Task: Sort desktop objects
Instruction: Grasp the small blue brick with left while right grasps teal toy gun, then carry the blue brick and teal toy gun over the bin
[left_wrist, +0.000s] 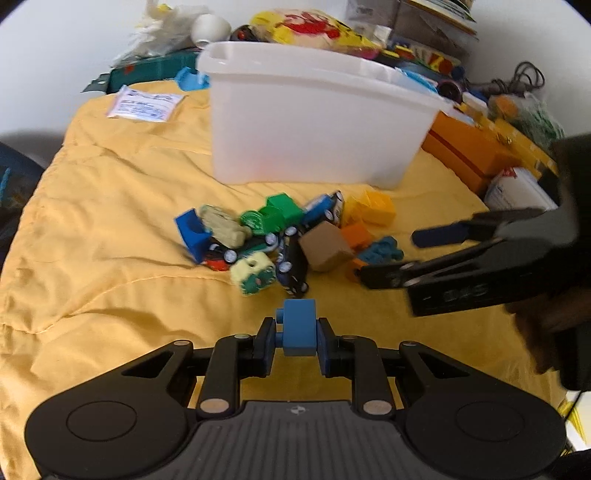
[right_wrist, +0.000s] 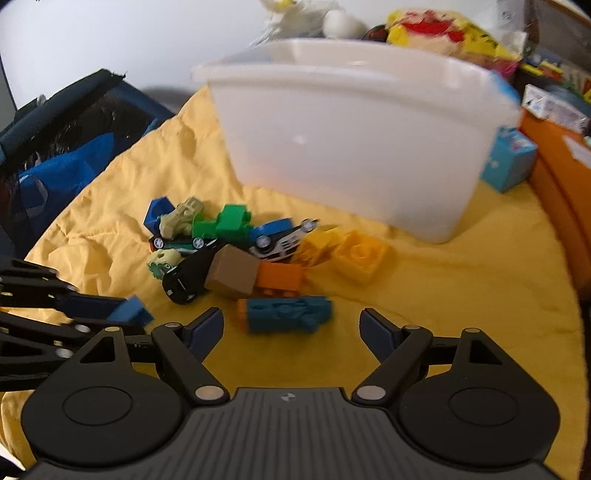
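Note:
In the left wrist view my left gripper (left_wrist: 297, 330) is shut on a blue block (left_wrist: 299, 321), low over the yellow cloth (left_wrist: 110, 240), just in front of a toy pile. The pile holds a green block (left_wrist: 280, 212), a brown cube (left_wrist: 325, 247), a black car (left_wrist: 293, 273) and a yellow brick (left_wrist: 373, 208). My right gripper (right_wrist: 291, 319) stands open, with a teal block (right_wrist: 288, 314) lying on the cloth just ahead of its fingertips, untouched. It enters the left wrist view from the right (left_wrist: 391, 256). A white plastic bin (right_wrist: 351, 147) stands behind the pile.
An orange box (left_wrist: 469, 151) and a small light-blue carton (right_wrist: 511, 158) flank the bin's right side. A dark bag (right_wrist: 55, 147) sits off the cloth's left edge. Bags, packets and cables crowd the back. A white paper packet (left_wrist: 144, 105) lies far left.

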